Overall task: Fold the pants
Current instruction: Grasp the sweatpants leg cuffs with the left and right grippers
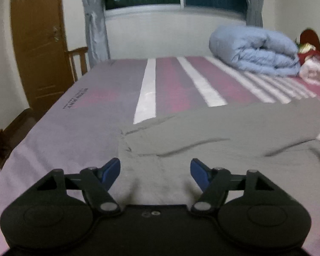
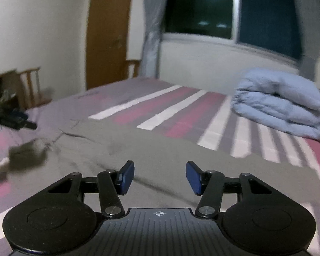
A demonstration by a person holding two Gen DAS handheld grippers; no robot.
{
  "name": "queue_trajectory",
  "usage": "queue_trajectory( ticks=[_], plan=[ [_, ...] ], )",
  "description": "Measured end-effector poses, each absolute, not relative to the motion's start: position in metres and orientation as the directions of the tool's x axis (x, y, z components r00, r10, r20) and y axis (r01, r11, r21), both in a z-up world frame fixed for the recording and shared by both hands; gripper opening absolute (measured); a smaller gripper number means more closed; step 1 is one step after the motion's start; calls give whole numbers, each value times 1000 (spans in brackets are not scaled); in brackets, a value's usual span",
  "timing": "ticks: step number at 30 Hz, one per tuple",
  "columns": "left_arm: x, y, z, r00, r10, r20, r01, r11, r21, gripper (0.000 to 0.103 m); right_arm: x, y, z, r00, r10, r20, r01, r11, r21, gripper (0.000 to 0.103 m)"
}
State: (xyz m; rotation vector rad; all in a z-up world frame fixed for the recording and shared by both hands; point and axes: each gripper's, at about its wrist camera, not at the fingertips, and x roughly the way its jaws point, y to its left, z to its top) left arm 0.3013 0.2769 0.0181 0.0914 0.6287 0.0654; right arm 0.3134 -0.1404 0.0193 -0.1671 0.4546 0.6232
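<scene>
At the left there is a door (image 1: 40, 49) and a chair (image 1: 77, 60) beside the bed (image 1: 81, 115). The left gripper (image 1: 155, 171) hangs released, its jaws spread wide, just above the near end of the pants (image 1: 213, 136), probably to take the cloth edge there. The grey pants lie flat across the near edge of the bed, with some creases. The right gripper (image 2: 160, 177) is also released and holds nothing, low over the same cloth. At the far right corner a folded blue quilt (image 1: 256, 51) rests, well apart, so the middle stays free for folding.
</scene>
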Motion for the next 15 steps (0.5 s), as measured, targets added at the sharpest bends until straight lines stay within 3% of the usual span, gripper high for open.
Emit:
queue_trajectory(
  ticks=[5, 12, 15],
  plan=[
    [381, 307, -15, 757, 103, -646, -16, 990, 138, 56, 417, -100, -16, 687, 512, -516, -606, 795, -18, 55],
    [441, 333, -44, 719, 91, -689, -33, 995, 97, 58, 539, -76, -57, 634, 487, -600, -620, 784, -20, 55],
    [460, 339, -49, 707, 64, -705, -11, 997, 79, 71, 576, -68, -69, 565, 507, -651, -673, 739, -8, 55]
  ],
)
